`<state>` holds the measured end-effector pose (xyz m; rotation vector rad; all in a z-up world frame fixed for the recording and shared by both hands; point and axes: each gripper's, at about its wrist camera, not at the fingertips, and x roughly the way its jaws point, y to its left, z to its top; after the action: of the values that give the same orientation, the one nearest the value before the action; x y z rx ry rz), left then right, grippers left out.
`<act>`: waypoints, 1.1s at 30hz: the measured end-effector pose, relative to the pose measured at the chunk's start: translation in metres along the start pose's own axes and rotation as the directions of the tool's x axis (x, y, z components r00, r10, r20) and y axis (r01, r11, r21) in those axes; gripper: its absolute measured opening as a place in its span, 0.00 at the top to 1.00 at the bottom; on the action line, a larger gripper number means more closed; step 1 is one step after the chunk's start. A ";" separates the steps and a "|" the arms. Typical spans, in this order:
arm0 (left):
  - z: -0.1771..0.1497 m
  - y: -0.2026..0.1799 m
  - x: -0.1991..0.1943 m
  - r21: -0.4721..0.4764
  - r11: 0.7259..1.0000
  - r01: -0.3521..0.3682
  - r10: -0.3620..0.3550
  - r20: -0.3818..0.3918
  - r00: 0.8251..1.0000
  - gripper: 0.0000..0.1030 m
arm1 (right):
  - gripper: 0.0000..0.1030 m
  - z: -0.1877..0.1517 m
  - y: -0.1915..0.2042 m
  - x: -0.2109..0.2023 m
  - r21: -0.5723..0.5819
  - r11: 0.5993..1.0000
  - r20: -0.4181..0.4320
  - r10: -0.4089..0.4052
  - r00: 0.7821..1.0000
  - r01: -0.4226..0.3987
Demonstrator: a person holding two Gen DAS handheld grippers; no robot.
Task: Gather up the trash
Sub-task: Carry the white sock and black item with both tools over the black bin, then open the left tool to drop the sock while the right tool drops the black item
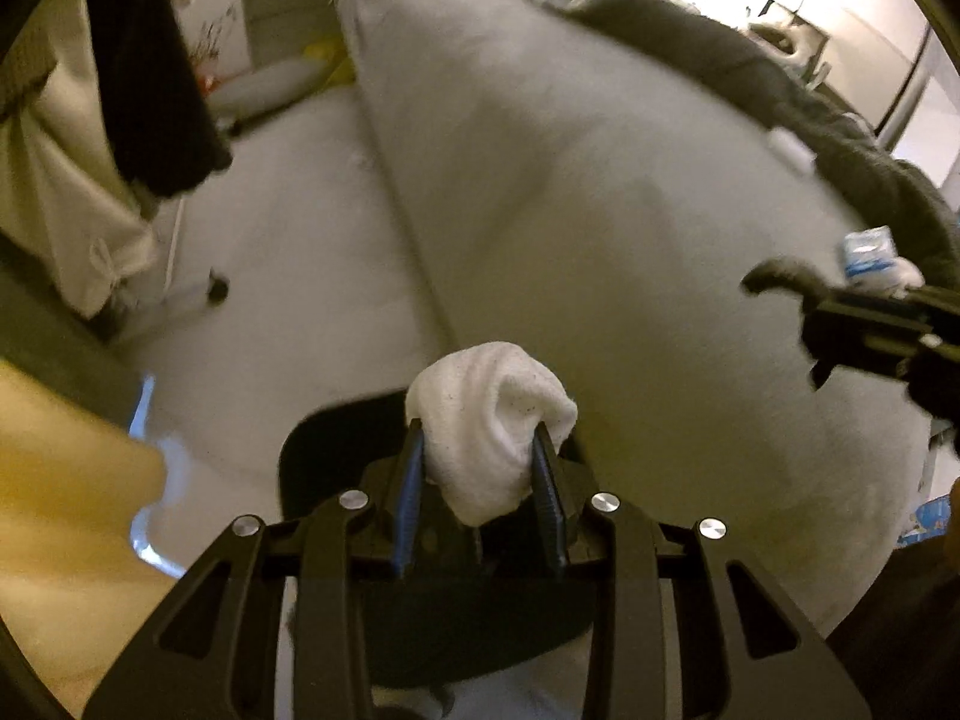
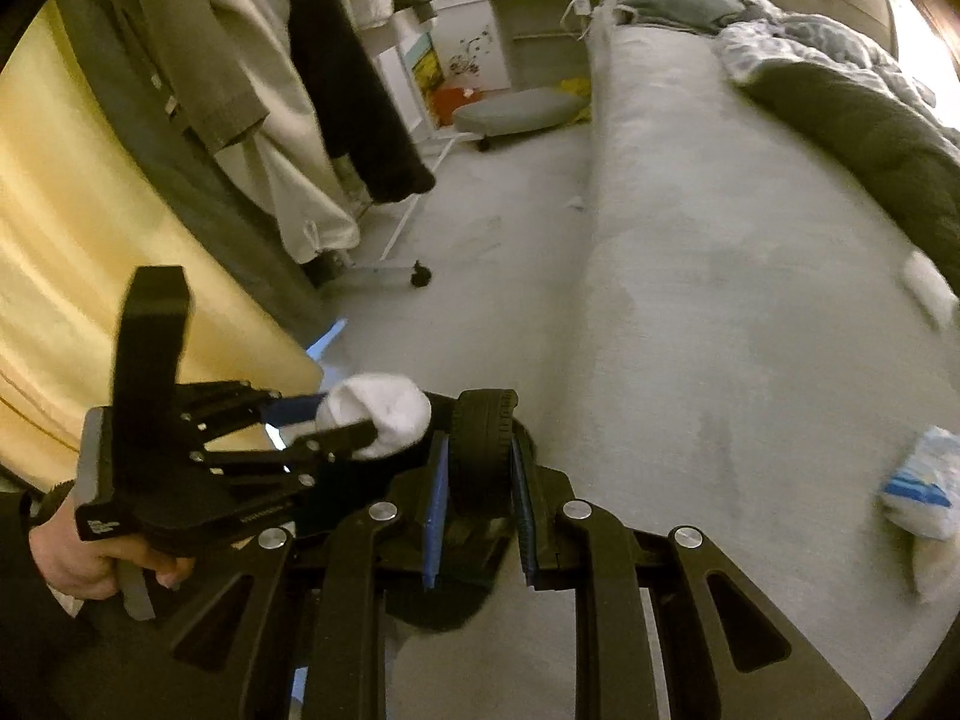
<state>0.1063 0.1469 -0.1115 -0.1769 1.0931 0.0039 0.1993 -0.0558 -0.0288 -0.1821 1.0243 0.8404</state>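
Observation:
My left gripper (image 1: 480, 429) is shut on a crumpled white tissue wad (image 1: 489, 414), held above the edge of a grey bed (image 1: 630, 192). It also shows in the right wrist view (image 2: 354, 420), with the white wad (image 2: 384, 408) between its fingers. My right gripper (image 2: 478, 447) is shut on a black rolled object (image 2: 482, 444), close beside the left one. In the left wrist view the right gripper body (image 1: 870, 330) is at the right edge, its fingertips unclear. A blue-and-white crumpled wrapper (image 2: 927, 492) lies on the bed at the right; it also shows in the left wrist view (image 1: 870, 255).
A dark blanket (image 2: 870, 126) and pillows lie on the far side of the bed. Clothes (image 2: 336, 78) hang on a wheeled rack at the left. A yellow curtain (image 2: 90, 252) is near left. A grey round cushion (image 2: 516, 111) lies on the floor by a white cabinet (image 2: 510, 12).

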 end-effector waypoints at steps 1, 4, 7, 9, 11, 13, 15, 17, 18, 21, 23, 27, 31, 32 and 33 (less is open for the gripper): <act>-0.003 0.006 0.003 -0.010 1.000 -0.001 0.001 -0.020 1.000 0.64 | 0.81 0.002 0.004 0.003 -0.006 1.000 -0.005 0.006 1.000 -0.006; -0.011 0.019 0.011 -0.034 0.999 0.006 -0.008 -0.074 0.997 0.64 | 0.81 0.005 0.018 0.018 -0.028 0.999 -0.031 0.024 0.999 -0.025; -0.018 0.031 0.021 -0.049 0.999 0.011 -0.018 -0.139 0.990 0.64 | 0.81 0.010 0.030 0.033 -0.042 0.998 -0.051 0.042 0.998 -0.044; -0.022 0.036 0.027 -0.052 0.999 0.011 -0.020 -0.177 0.984 0.64 | 0.81 0.012 0.036 0.042 -0.049 0.998 -0.072 0.043 0.996 -0.047; -0.024 0.039 0.032 -0.051 0.999 0.009 -0.019 -0.205 0.979 0.62 | 0.81 0.013 0.042 0.054 -0.053 0.997 -0.096 0.045 0.994 -0.051; -0.027 0.042 0.037 -0.049 0.999 0.010 -0.022 -0.233 0.972 0.61 | 0.81 0.014 0.047 0.064 -0.054 0.997 -0.120 0.049 0.992 -0.056; -0.030 0.045 0.040 -0.050 0.999 0.014 -0.026 -0.251 0.968 0.58 | 0.81 0.015 0.051 0.074 -0.059 0.997 -0.143 0.045 0.989 -0.053; -0.033 0.050 0.041 -0.064 0.998 0.027 -0.043 -0.263 0.964 0.50 | 0.81 0.017 0.053 0.083 -0.057 0.997 -0.159 0.041 0.986 -0.050; -0.034 0.052 0.041 -0.067 0.997 0.031 -0.048 -0.265 0.963 0.48 | 0.81 0.016 0.053 0.086 -0.056 0.997 -0.164 0.039 0.986 -0.049; -0.036 0.058 0.039 -0.069 0.997 0.028 -0.045 -0.259 0.965 0.35 | 0.81 0.017 0.054 0.097 -0.054 0.998 -0.189 0.033 0.981 -0.044; -0.036 0.061 0.037 -0.066 0.998 0.017 -0.033 -0.250 0.968 0.33 | 0.81 0.017 0.056 0.104 -0.059 0.998 -0.207 0.024 0.978 -0.037; -0.033 0.071 0.026 -0.101 0.995 0.014 -0.035 -0.207 0.978 0.32 | 0.81 0.015 0.059 0.118 -0.066 0.997 -0.240 0.010 0.971 -0.027; -0.030 0.079 0.017 -0.107 0.994 0.000 -0.018 -0.165 0.986 0.30 | 0.81 0.011 0.058 0.132 -0.059 0.998 -0.283 0.005 0.959 -0.023; -0.030 0.081 0.015 -0.111 0.994 0.002 -0.019 -0.158 0.987 0.30 | 0.81 0.011 0.057 0.136 -0.058 0.998 -0.296 0.000 0.955 -0.018; -0.029 0.082 0.013 -0.116 0.993 0.002 -0.020 -0.148 0.989 0.30 | 0.81 0.010 0.056 0.139 -0.058 0.998 -0.306 -0.005 0.952 -0.013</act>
<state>0.0795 0.2229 -0.1476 -0.2910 1.2416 0.0448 0.2015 0.0616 -0.1227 -0.3699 1.2910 0.8633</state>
